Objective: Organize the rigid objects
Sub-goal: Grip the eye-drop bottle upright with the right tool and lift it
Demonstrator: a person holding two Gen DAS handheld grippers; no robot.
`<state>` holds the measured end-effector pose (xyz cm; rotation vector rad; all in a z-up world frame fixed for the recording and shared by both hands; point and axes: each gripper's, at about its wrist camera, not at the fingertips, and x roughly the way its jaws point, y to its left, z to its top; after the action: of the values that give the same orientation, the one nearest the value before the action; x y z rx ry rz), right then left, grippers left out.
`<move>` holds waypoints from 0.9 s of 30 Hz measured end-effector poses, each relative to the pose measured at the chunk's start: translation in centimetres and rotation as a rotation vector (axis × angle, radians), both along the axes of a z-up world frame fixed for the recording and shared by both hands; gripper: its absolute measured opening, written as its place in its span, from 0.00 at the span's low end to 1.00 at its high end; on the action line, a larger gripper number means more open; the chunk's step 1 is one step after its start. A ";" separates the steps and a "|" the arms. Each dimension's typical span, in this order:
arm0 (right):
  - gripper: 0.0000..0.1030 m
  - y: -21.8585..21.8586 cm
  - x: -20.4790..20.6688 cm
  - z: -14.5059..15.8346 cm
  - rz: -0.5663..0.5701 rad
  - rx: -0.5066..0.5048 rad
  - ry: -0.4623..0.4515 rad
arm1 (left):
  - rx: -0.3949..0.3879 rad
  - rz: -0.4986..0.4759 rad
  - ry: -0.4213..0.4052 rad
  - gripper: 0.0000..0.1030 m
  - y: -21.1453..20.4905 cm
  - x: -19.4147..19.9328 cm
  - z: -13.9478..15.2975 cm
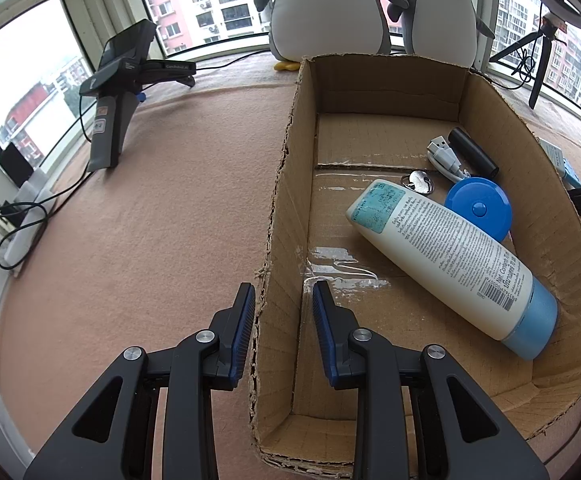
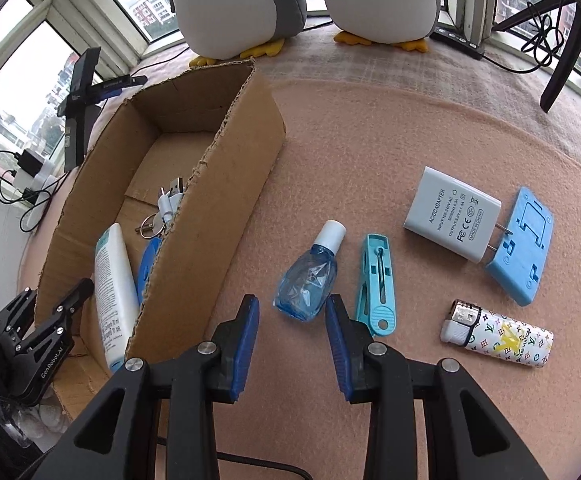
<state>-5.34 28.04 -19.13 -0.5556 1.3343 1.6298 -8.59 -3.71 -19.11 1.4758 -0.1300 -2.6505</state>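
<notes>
A cardboard box (image 1: 282, 184) holds a white lotion tube (image 1: 450, 256), a blue round tape measure (image 1: 480, 210), a black cylinder (image 1: 474, 152), a white USB cable (image 1: 444, 156) and keys (image 1: 418, 182). My left gripper (image 1: 283, 300) is open, its fingers straddling the box's left wall. My right gripper (image 2: 292, 312) is open and empty, just short of a small blue bottle (image 2: 310, 280) on the cloth. Beside it lie a teal clip (image 2: 376, 280), a white adapter (image 2: 450, 212), a blue plastic plate (image 2: 524, 246) and a patterned lighter (image 2: 498, 338). The box (image 2: 218, 184) shows at the left of the right wrist view.
Two plush penguins (image 1: 330, 4) stand behind the box by the window. A black device on a stand (image 1: 118, 84) and chargers with cables (image 1: 14, 200) sit at the left. A tripod (image 1: 538, 52) stands at the back right. Pink cloth (image 1: 150, 220) covers the table.
</notes>
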 end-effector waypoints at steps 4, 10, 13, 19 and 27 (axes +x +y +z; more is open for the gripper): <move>0.30 0.6 0.9 -0.3 -0.038 -0.016 -0.018 | 0.000 0.000 0.000 0.26 0.0 0.0 0.0; 0.30 1.2 1.0 -0.2 -0.027 -0.018 -0.079 | 0.002 0.000 0.001 0.26 0.1 0.0 0.0; 0.31 1.4 0.0 -0.1 0.001 -0.014 -0.137 | 0.002 0.000 0.001 0.26 0.1 0.0 0.0; 0.31 1.7 -1.9 0.3 0.063 -0.012 -0.277 | 0.004 0.000 0.002 0.26 0.0 0.1 0.0; 0.27 0.9 -1.5 0.3 0.041 -0.015 -0.253 | 0.008 0.001 0.003 0.26 0.0 0.2 0.0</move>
<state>-6.84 28.99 -18.84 -0.7748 1.1556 1.5261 -8.43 -3.71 -19.10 1.4742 -0.1178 -2.6553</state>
